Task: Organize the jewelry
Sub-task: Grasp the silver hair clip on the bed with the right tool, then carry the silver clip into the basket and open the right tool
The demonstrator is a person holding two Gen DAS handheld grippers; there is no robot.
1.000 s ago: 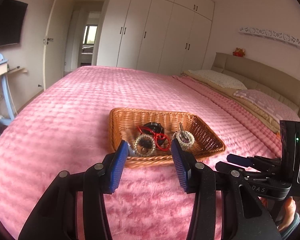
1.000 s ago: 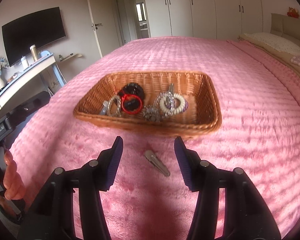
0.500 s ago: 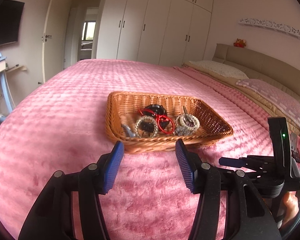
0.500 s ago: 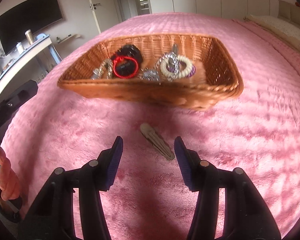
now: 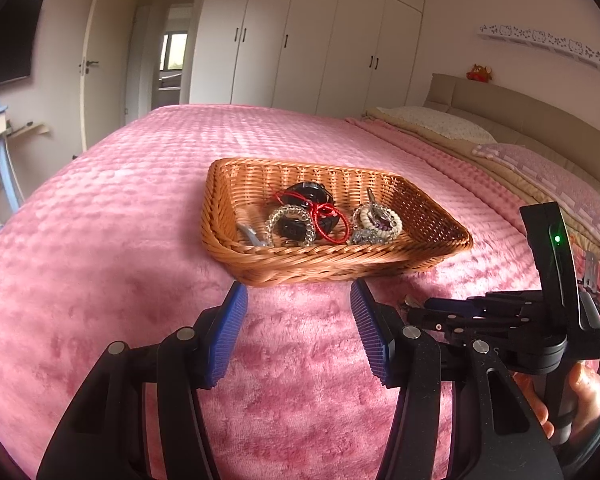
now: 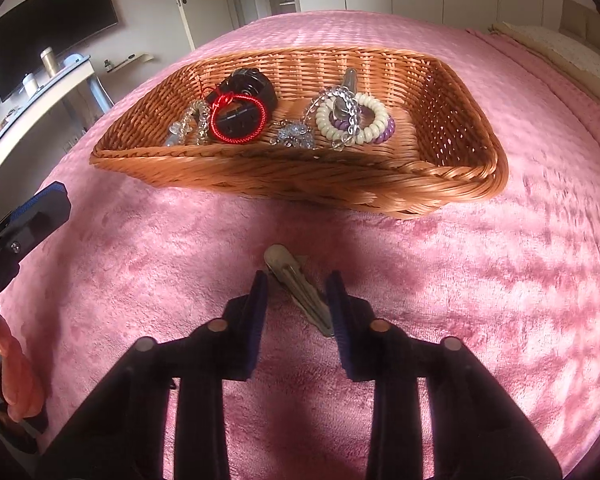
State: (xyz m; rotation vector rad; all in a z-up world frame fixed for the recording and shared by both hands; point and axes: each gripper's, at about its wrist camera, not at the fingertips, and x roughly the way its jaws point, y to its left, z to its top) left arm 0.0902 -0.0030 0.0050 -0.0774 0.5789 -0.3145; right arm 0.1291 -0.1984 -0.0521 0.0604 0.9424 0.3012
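The step in hand is picking up the last loose piece: a metal hair clip [image 6: 298, 288] is lying on the pink bedspread [image 6: 480, 300] just in front of the wicker basket [image 6: 452, 176], and the right hand-held gripper [image 6: 298, 300] is straddling it, its jaws having just been closing in with the clip between them. The right pad is touching or nearly touching the clip's narrow end while the left pad is standing apart from it, so the clip does not look pinched yet. The next move is calling for the jaws to finish closing on the thin, slanted clip without pushing it into the plush pile, then a lift over the near rim. The left hand-held gripper [image 5: 298, 332] is hovering about half open and empty, just short of the basket. Inside the basket are lying a red cord bracelet [image 6: 238, 118], a black piece [image 6: 248, 84], clear bead bracelets [image 6: 192, 120], a cream coil band [image 6: 352, 120] over a purple one, and a silver cluster [image 6: 294, 134].
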